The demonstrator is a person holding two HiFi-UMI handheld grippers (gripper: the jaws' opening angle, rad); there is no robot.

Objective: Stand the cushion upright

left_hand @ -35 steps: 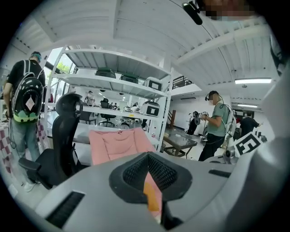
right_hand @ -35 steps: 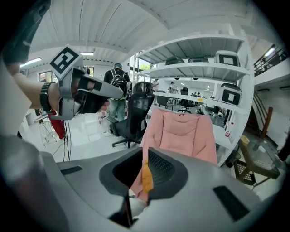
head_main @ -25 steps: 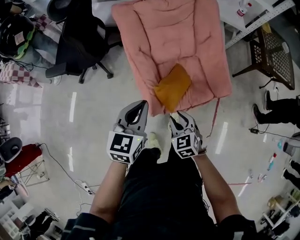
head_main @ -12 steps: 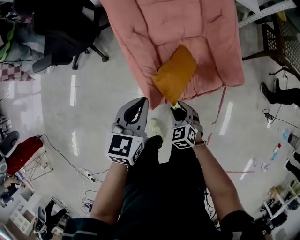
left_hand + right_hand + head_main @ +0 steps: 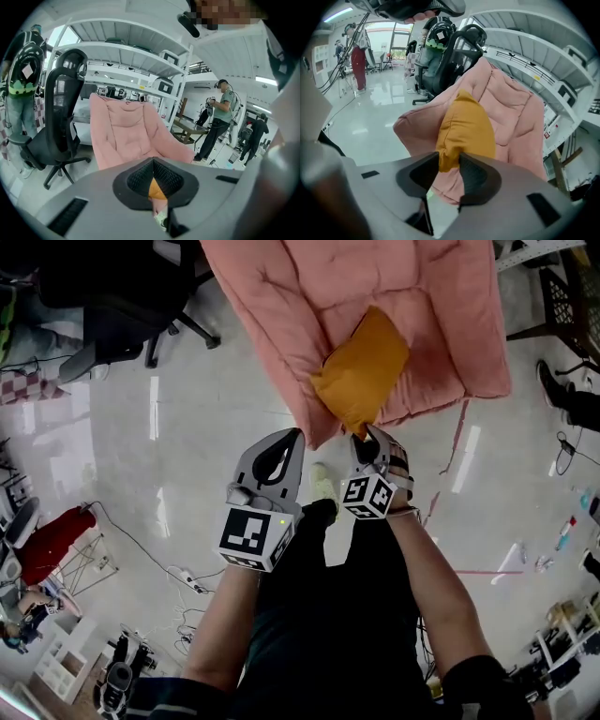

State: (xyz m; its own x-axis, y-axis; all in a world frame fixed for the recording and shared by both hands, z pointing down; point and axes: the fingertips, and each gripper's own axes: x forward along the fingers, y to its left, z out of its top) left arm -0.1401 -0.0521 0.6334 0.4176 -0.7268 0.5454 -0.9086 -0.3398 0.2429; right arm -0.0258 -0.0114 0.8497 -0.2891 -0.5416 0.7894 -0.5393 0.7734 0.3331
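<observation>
An orange cushion (image 5: 364, 371) lies flat on the seat of a pink padded chair (image 5: 375, 287), with one corner hanging over the seat's near edge. My right gripper (image 5: 367, 434) is at that corner. In the right gripper view the cushion's (image 5: 466, 126) corner sits between the jaws of the right gripper (image 5: 449, 161), which are closing and have no firm grip. My left gripper (image 5: 292, 437) hovers just left of the cushion, shut and empty. The left gripper view shows the pink chair (image 5: 126, 136) and a sliver of orange cushion (image 5: 153, 188) behind the left gripper's (image 5: 152, 164) met jaws.
A black office chair (image 5: 122, 306) stands left of the pink chair. A dark table (image 5: 572, 287) is at the right. Cables and a power strip (image 5: 187, 579) lie on the glossy floor. A person (image 5: 220, 117) stands beyond by white shelving (image 5: 131, 47).
Both grippers have sunk toward the pink chair. The right one has reached the cushion's near corner, which now lies between its jaws. The left stays shut beside it.
</observation>
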